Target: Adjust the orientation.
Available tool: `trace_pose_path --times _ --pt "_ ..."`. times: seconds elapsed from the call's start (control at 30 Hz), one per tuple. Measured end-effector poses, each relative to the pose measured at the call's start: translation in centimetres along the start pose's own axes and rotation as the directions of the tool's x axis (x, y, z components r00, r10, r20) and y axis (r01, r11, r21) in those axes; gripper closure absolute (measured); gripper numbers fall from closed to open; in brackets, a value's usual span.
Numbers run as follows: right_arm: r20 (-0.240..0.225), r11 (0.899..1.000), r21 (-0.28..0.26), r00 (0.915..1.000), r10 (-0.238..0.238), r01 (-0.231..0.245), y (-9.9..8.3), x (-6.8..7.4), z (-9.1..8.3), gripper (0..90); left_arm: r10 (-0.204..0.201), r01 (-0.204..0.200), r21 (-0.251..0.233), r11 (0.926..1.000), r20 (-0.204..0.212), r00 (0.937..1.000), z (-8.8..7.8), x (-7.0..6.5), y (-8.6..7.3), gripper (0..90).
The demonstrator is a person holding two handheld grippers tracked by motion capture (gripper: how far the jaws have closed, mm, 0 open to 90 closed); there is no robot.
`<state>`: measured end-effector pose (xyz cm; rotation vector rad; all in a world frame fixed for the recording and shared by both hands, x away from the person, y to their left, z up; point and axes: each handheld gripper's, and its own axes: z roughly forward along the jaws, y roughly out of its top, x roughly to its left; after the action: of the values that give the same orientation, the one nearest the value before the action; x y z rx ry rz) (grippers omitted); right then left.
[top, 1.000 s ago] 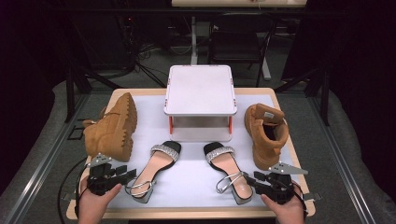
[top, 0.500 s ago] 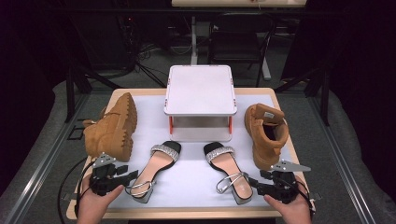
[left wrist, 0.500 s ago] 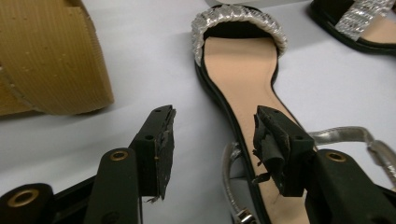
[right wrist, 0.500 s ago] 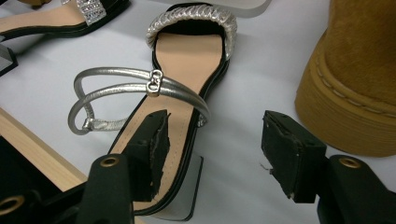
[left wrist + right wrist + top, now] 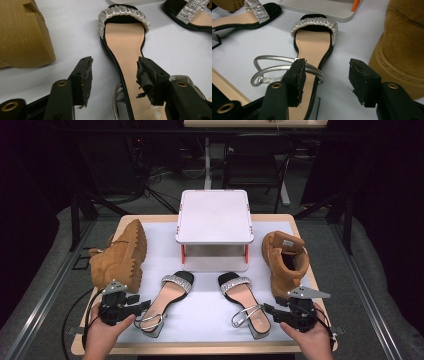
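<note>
- The left sandal (image 5: pixel 167 302) lies flat on the white table (image 5: pixel 205 310), near the front edge, with its sparkly toe band pointing away from the person
- The right sandal (image 5: pixel 245 302) lies just beside it, a small gap between them, and its silver ankle strap (image 5: pixel 284 66) loops up over the heel end
- The left gripper (image 5: pixel 142 304) is low at the heel of the left sandal; in the left gripper view its jaws stand wide apart and hold nothing, and the sandal's tan sole (image 5: pixel 125 50) runs up between them
- The right gripper (image 5: pixel 267 310) is at the heel of the right sandal; its jaws are wide apart too, and the silver strap passes just behind one jaw
- The left hand (image 5: pixel 102 335) and right hand (image 5: pixel 310 337) come in from the bottom, each holding a gripper
- A tan boot (image 5: pixel 120 255) lies on its side at the left of the table, ridged sole showing
- Another tan boot (image 5: pixel 285 257) stands upright at the right
- A small white stand (image 5: pixel 212 215) with orange legs sits at the back, in the middle
</note>
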<state>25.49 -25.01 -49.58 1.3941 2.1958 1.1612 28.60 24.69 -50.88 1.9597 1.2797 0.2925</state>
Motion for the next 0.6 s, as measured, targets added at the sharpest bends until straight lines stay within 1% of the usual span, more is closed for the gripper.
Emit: trace_pose_path --times 0.03,0.07,0.1,0.17,0.2,0.23,0.27,0.3,0.33,0.37,0.4,0.43,0.5,0.53,0.6 --pt "-0.001 1.0 -0.001 1.0 -0.004 0.004 0.1 0.1 0.1 47.8 0.0 0.0 0.0 1.0 0.0 1.0 0.0 0.0 0.0 43.9" --pt "-0.003 1.0 -0.003 0.9999 -0.014 0.014 0.2 0.1 0.2 45.2 0.007 -0.007 0.0 1.0 -0.001 1.0 0.1 -0.1 0.1 43.5" --pt "0.009 1.0 -0.012 0.9997 -0.024 0.024 0.3 0.2 0.4 42.3 0.008 -0.008 0.003 1.0 0.001 1.0 0.1 -0.2 0.2 43.5" --pt "0.008 1.0 -0.01 0.9996 -0.028 0.028 0.4 0.3 0.5 42.8 0.01 -0.01 0.006 0.9999 0.001 0.9999 0.2 -0.2 0.3 43.4" --pt "0.0 1.0 -0.012 0.9996 -0.029 0.029 0.5 0.4 0.6 42.8 0.01 -0.01 0.007 0.9999 0.005 0.9999 0.2 -0.3 0.4 43.5" --pt "-0.009 1.0 -0.008 0.9996 -0.028 0.028 0.6 0.5 0.8 42.6 0.018 -0.018 0.008 0.9998 0.0 0.9998 0.2 -0.3 0.4 43.4" --pt "-0.008 0.999 0.0 0.9993 -0.037 0.037 0.8 0.8 1.0 42.5 0.02 -0.02 0.019 0.9996 -0.006 0.9998 0.3 -0.5 0.6 43.3" --pt "-0.008 0.999 0.0 0.9993 -0.037 0.037 0.8 0.8 1.0 42.5 0.02 -0.02 0.019 0.9996 -0.006 0.9998 0.3 -0.5 0.6 42.3" --pt "-0.003 0.999 0.016 0.9991 -0.042 0.042 1.1 1.1 1.3 40.9 0.029 -0.029 0.023 0.9993 -0.008 0.9995 0.4 -0.6 0.9 40.7" --pt "-0.003 0.999 0.016 0.9991 -0.042 0.042 1.1 1.1 1.3 40.9 0.029 -0.029 0.023 0.9993 -0.008 0.9995 0.4 -0.6 0.9 39.9" --pt "0.014 0.998 0.024 0.9983 -0.056 0.056 1.4 1.3 1.5 37.6 0.031 -0.031 0.027 0.9992 -0.005 0.9995 0.5 -0.7 1.1 38.9" --pt "0.017 0.998 0.027 0.9984 -0.055 0.054 1.5 1.5 1.6 35.7 0.034 -0.034 0.027 0.9991 -0.007 0.9994 0.6 -0.8 1.2 36.8" --pt "0.016 0.998 0.031 0.9986 -0.05 0.05 1.6 1.5 1.8 35.4 0.039 -0.039 0.028 0.9988 -0.005 0.9992 0.6 -0.9 1.3 35.2" --pt "0.016 0.997 0.049 0.9983 -0.057 0.056 1.7 1.6 2.1 34.2 0.038 -0.038 0.027 0.9989 -0.004 0.9993 0.7 -1.0 1.4 34.0" --pt "0.015 0.997 0.049 0.9985 -0.052 0.052 1.7 1.7 2.2 34.0 0.042 -0.042 0.026 0.9988 -0.004 0.9991 0.9 -1.1 1.5 33.3"
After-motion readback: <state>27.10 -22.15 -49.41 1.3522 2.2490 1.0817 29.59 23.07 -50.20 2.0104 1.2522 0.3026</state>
